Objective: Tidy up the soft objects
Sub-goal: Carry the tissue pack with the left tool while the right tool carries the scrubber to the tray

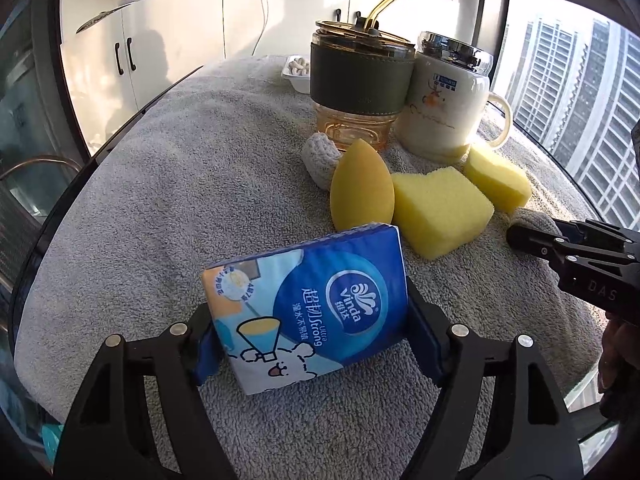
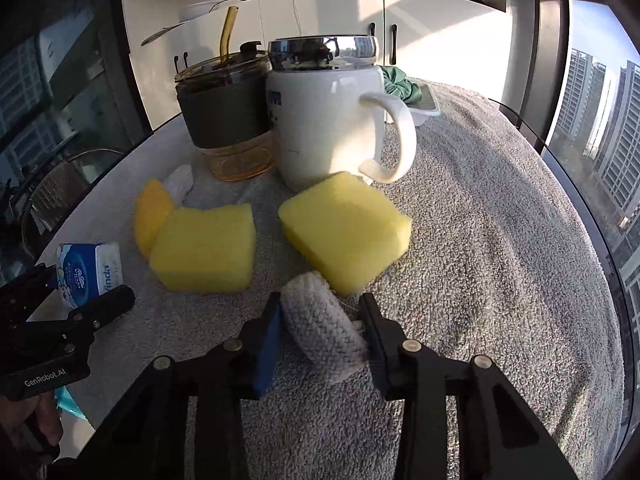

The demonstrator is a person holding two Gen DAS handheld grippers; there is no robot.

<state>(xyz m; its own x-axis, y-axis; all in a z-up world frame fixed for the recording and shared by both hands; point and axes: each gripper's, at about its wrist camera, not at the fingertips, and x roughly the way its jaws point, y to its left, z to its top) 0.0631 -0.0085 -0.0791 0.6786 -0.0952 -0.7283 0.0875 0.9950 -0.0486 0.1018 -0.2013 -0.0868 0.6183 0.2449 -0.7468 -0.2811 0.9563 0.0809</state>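
Slippage worries me: my right gripper [image 2: 320, 332] pinches a knitted roll [image 2: 320, 328] near its end; my left gripper [image 1: 308, 336] clamps the tissue pack [image 1: 308, 312], squashing it.

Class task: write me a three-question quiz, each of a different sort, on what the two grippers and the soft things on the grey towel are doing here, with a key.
1. True or false: the left gripper has its jaws on the blue plastic-wrapped tissue pack.
2. What sits between the jaws of the right gripper? A) yellow foam sponge block B) white knitted fabric roll C) orange teardrop makeup sponge
3. Fill in: the white ceramic mug with a chrome lid stands beside an amber glass tumbler that has a ____ in its lid.

Key: 1 true. 2 B, the white knitted fabric roll. 3 straw.
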